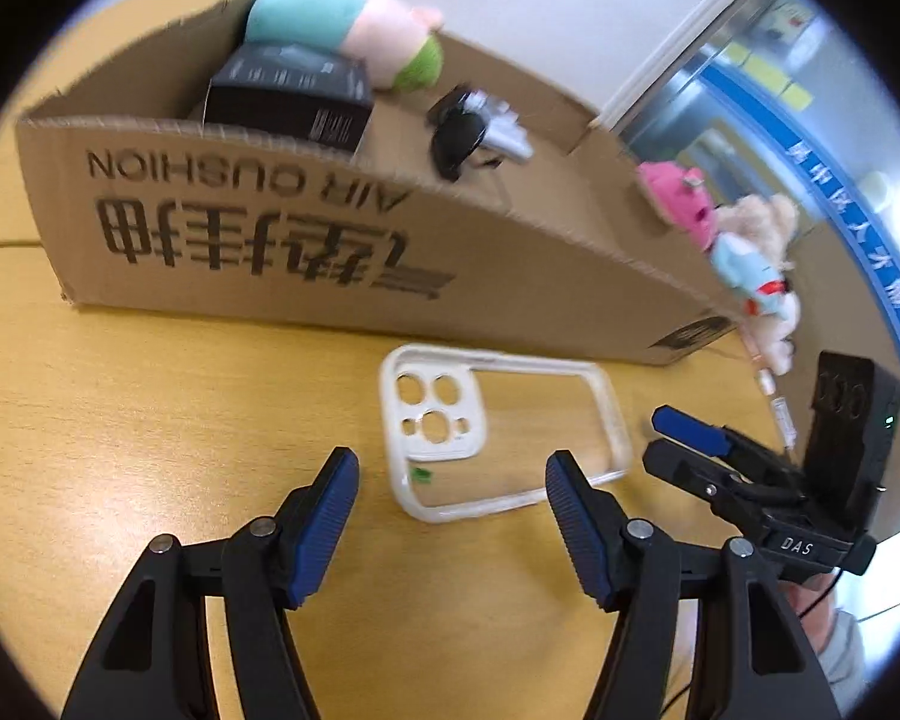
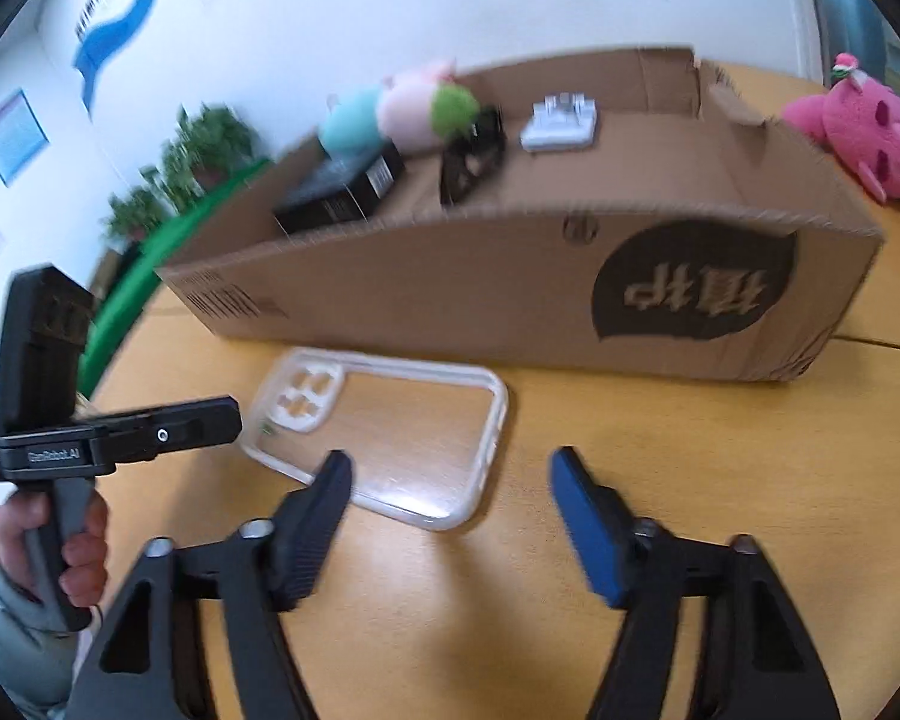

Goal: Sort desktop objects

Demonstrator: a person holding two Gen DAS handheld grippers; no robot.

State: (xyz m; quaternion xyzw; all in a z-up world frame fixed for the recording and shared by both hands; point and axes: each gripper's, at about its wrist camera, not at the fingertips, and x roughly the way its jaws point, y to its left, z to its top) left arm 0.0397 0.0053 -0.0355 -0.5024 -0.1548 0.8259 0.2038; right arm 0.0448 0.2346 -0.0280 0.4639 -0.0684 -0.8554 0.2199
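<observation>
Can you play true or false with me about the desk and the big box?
1. The clear phone case lies flat on the wooden table. True.
2. The phone case is inside the cardboard box. False: it lies on the table in front of the box.
3. The left claw grips a plush toy. False: it is open and holds nothing.
4. A black box sits inside the cardboard box. True.
5. The pink plush lies outside the cardboard box. True.

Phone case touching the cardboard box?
Apart. In the left wrist view a strip of bare table shows between the phone case and the box; the right wrist view agrees.
</observation>
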